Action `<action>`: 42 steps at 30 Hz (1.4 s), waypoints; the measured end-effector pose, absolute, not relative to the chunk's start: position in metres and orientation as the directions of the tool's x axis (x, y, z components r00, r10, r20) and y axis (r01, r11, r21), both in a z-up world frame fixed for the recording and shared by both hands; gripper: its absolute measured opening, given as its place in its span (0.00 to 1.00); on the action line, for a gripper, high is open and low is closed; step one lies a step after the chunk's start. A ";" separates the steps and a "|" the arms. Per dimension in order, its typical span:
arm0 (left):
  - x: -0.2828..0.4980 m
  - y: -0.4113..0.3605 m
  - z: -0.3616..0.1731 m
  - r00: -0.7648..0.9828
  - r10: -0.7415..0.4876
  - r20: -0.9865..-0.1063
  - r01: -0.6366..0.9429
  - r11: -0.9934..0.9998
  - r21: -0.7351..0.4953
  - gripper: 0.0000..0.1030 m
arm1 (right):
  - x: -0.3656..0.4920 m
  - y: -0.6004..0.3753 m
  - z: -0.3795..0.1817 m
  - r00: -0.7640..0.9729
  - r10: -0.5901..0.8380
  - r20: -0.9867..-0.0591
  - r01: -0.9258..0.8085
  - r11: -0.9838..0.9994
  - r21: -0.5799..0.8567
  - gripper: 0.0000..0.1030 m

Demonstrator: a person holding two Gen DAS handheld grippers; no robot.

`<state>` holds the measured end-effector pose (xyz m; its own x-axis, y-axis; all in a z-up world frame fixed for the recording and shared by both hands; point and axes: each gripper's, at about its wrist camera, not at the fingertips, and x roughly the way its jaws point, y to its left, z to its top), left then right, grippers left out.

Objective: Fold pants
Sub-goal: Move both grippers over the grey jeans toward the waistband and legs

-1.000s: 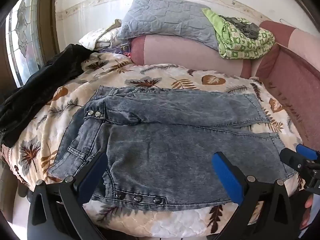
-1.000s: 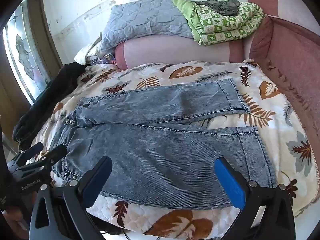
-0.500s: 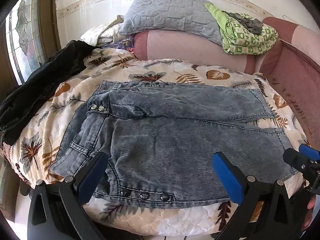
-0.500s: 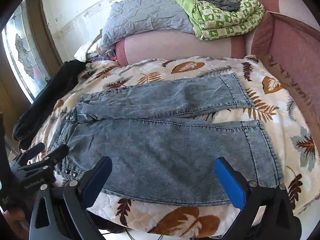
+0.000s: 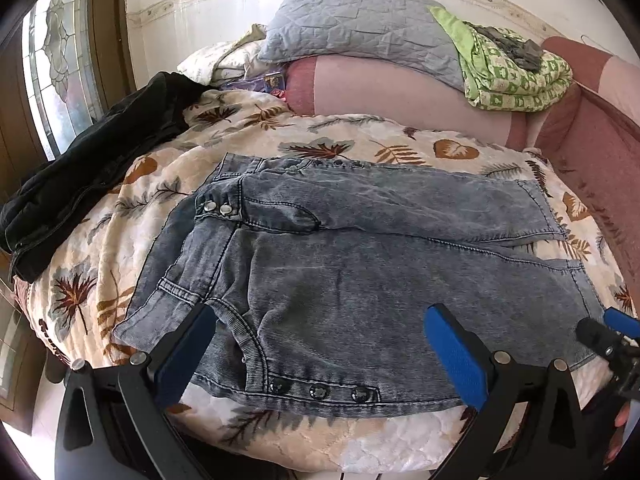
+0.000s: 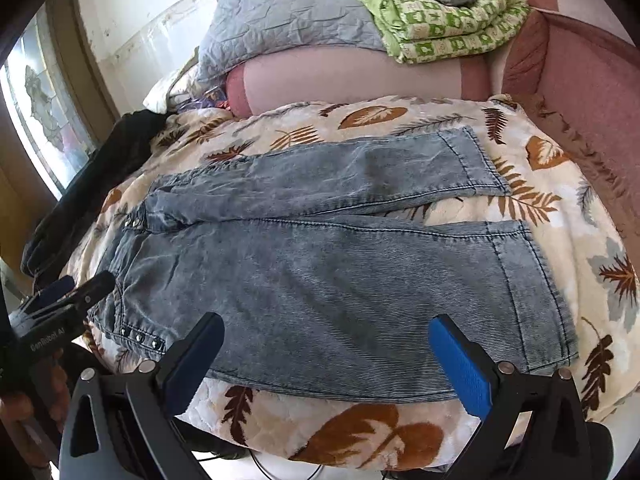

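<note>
I hold both grippers wide apart and empty over the near edge of the pants point(image 5: 360, 280), which lie flat on the leaf-print quilt point(image 5: 360, 436), waistband to my left, cuffs to my right. The left gripper point(image 5: 320, 356) sits by the near waist snaps point(image 5: 318, 391), the right gripper point(image 6: 326, 364) nearer the cuff point(image 6: 532, 292), placed, I judge, to lift the near leg over the far one. A black garment point(image 5: 92, 164) lies well clear at left; pillows point(image 6: 288, 20) line the back.

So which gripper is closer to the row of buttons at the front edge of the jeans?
Left. The left gripper hovers just over the buttons; the right gripper sits further along toward the leg hems.
</note>
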<state>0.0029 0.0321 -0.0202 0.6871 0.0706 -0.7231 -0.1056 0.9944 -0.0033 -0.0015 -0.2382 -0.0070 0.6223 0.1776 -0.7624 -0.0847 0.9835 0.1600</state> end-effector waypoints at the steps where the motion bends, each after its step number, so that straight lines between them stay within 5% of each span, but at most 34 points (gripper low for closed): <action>1: 0.003 0.032 -0.021 0.684 0.074 -0.725 -0.107 0.994 0.000 1.00 | -0.001 -0.242 -0.008 0.622 0.174 -0.763 -0.077 0.984 0.161 1.00; 42: 0.008 0.066 -0.032 0.647 0.103 -0.755 -0.169 0.985 -0.010 1.00 | 0.007 -0.272 -0.029 0.564 0.164 -0.809 0.007 0.979 0.203 1.00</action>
<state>0.0080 0.0656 -0.0323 0.6470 0.1033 -0.7555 -0.1695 0.9855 -0.0104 0.0072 -0.2723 -0.0291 0.5641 0.1642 -0.8092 0.0068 0.9791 0.2034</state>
